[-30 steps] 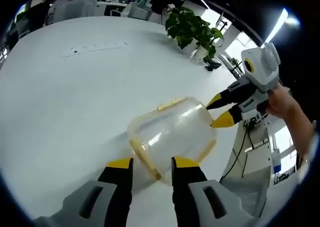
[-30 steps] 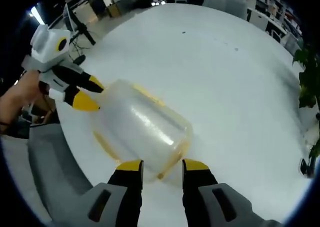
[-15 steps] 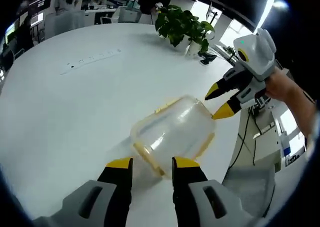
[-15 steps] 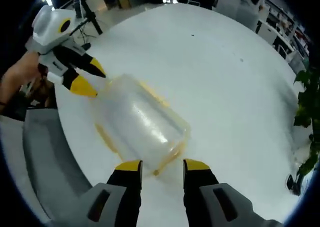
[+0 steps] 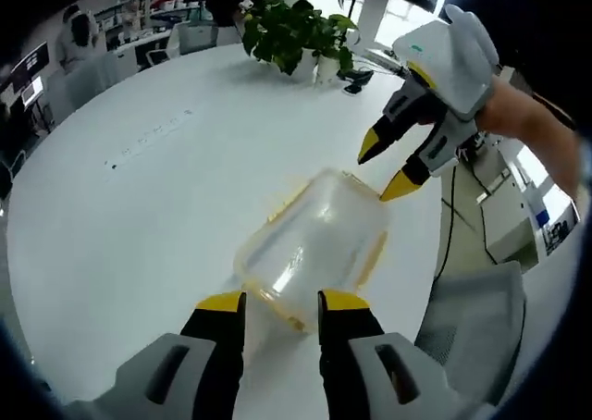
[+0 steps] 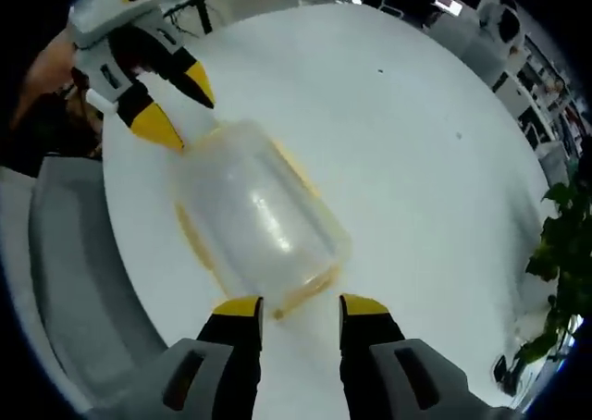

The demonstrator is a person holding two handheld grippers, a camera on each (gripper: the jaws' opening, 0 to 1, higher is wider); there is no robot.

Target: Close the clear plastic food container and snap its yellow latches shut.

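Container lies lengthwise between both spread grippers; left gripper seems nearer; right gripper opposite.

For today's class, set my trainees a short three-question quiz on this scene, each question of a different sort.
1. True or false: the left gripper is clamped on the clear container.
2. What stands at the far side of the white table in the left gripper view? A) a potted plant B) a kettle C) a stack of plates
3. Fill in: the container's latches are ___ in colour.

Key:
1. False: its jaws stand open at the container's near end.
2. A, the potted plant.
3. Yellow.
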